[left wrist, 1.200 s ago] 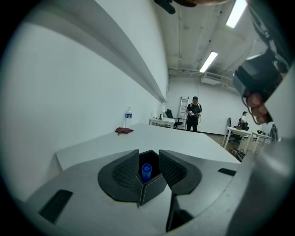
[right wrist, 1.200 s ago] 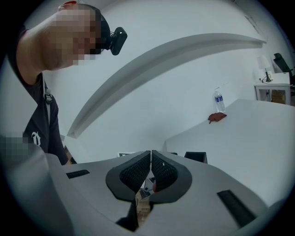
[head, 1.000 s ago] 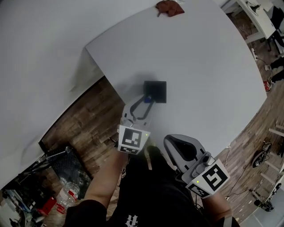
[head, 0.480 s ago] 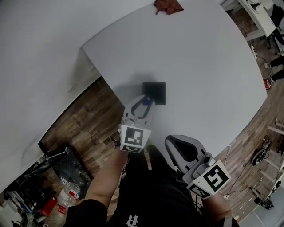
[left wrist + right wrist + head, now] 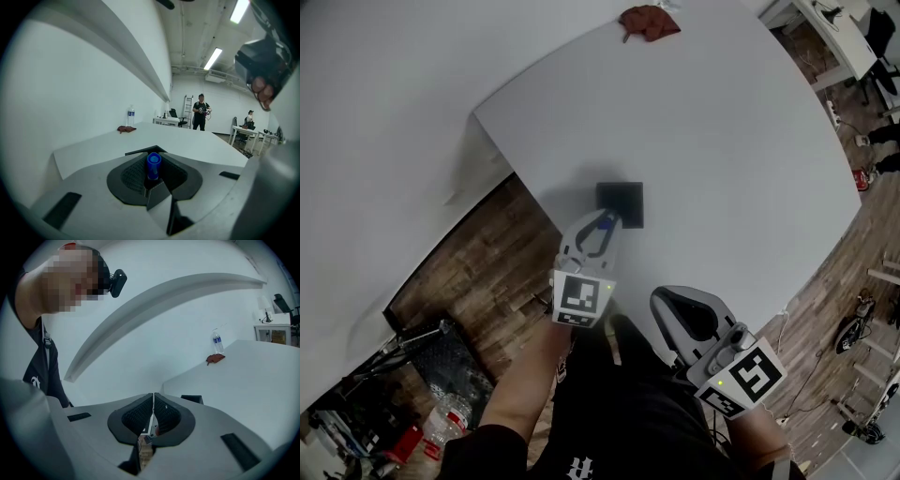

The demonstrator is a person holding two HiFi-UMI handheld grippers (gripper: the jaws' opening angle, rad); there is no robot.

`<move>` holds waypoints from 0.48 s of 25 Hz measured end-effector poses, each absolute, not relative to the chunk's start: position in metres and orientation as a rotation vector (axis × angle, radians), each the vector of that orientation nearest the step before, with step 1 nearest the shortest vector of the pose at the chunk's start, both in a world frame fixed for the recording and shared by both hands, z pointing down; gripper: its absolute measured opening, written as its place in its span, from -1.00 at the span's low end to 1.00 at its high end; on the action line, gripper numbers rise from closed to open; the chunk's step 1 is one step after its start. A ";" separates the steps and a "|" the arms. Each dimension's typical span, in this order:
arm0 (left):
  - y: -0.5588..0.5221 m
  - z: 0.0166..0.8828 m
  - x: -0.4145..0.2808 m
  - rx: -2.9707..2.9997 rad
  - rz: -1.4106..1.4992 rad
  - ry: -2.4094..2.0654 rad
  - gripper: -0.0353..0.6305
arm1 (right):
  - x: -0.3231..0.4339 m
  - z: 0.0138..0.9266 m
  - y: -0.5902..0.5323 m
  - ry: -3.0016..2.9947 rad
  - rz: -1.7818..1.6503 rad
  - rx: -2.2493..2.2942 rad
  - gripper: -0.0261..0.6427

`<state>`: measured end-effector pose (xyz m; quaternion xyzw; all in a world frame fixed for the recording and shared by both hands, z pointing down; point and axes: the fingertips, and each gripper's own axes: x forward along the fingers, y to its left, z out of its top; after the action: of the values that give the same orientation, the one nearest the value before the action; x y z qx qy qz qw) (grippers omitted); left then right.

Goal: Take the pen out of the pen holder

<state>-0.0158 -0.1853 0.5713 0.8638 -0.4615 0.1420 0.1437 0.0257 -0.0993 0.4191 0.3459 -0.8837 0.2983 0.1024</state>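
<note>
Narrower than a second ago, the jaws of your left gripper [image 5: 602, 225] are closing around the blue plastic pen [image 5: 153, 165] in the square black pen holder [image 5: 623, 199], not yet gripping. Next, clamp, then lift vertically. Right gripper [image 5: 153, 405]: clenched, empty.

White tabletop [image 5: 722, 141]: smooth, matt, even finish throughout. Black square pen holder [image 5: 621, 204] near the tabletop's near left edge: matt, apparently plastic. Blue pen [image 5: 153, 165]: smooth plastic cap with a slight sheen. Rust-red cloth [image 5: 649, 21] at the far edge: soft, crumpled, dull. Brown plank floor [image 5: 478, 253]: grained wood, low gloss. Clear bottle [image 5: 131, 116]: transparent glossy plastic.
</note>
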 end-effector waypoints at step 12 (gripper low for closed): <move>-0.182 0.517 -0.021 2.573 0.410 -1.387 -0.68 | 0.039 0.400 -0.097 -2.682 0.784 1.049 -0.87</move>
<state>-0.0208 -0.1820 0.5170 0.8679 -0.4677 0.1382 0.0947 0.0390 -0.0971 0.4000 0.3504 -0.8958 0.2618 0.0785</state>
